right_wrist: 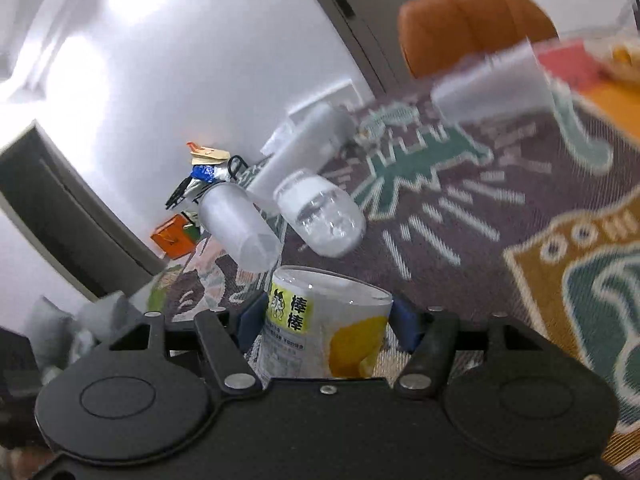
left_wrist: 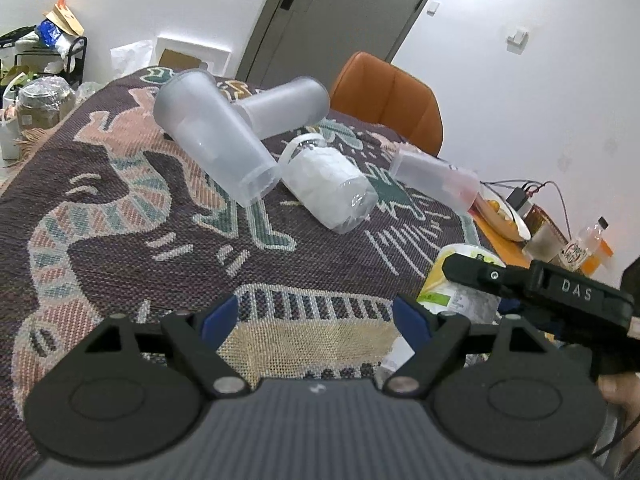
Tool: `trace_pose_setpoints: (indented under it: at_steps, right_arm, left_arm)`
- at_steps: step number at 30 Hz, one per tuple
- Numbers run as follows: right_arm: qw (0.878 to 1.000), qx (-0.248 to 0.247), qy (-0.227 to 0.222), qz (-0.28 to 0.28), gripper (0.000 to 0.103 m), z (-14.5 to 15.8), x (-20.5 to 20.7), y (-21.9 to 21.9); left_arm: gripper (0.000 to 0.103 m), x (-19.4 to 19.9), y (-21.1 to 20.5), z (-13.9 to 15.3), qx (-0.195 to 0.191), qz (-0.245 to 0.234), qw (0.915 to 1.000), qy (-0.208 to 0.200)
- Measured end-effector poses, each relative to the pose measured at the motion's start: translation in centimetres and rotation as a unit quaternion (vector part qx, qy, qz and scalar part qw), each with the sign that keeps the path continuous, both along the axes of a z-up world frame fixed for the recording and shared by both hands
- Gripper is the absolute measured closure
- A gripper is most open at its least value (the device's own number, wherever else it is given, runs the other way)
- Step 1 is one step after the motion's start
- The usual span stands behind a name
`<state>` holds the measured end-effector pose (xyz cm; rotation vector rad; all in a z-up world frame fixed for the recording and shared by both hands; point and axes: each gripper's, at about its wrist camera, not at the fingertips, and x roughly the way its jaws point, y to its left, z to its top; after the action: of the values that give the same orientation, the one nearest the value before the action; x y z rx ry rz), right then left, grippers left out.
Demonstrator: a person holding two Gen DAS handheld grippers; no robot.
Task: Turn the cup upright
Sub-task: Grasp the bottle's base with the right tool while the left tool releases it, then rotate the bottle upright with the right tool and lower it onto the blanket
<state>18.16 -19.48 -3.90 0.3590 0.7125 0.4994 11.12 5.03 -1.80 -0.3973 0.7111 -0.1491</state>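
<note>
My right gripper (right_wrist: 326, 322) pinches a clear plastic cup with a yellow lemon label and black Chinese print (right_wrist: 324, 328) between its blue pads, one at nine o'clock and one at three o'clock of the cup wall; the cup sits low at six o'clock of my right view, its end facing forward, and I cannot tell whether it touches the patterned woven tablecloth (right_wrist: 460, 220); I judge it light, thin-walled and slick, likely to dent if squeezed hard, so a mid-wall hold with gentle pressure seems best; my left gripper (left_wrist: 316, 320) hangs with jaws spread and nothing between them; in its view the labelled cup shows at four o'clock under the right tool; farther off, at twelve o'clock, four frosted translucent plastic cups (left_wrist: 212, 140) lie on their sides, the nearer three touching.
</note>
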Motion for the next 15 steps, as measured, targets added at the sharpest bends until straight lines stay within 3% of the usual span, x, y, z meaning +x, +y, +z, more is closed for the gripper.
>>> trace_pose_setpoints:
  at_steps: [7, 15]
  right_arm:
    - [0.994, -0.064, -0.089, 0.002, 0.043, 2.0, -1.4, 1.9]
    - [0.974, -0.138, -0.179, 0.010, 0.044, 2.4, -2.1, 4.5]
  left_arm:
    - [0.020, -1.2, 0.6, 0.3, -0.014, 0.018, 0.9997, -0.010]
    - [0.016, -2.3, 2.3, -0.3, -0.032, 0.045, 0.9983, -0.017]
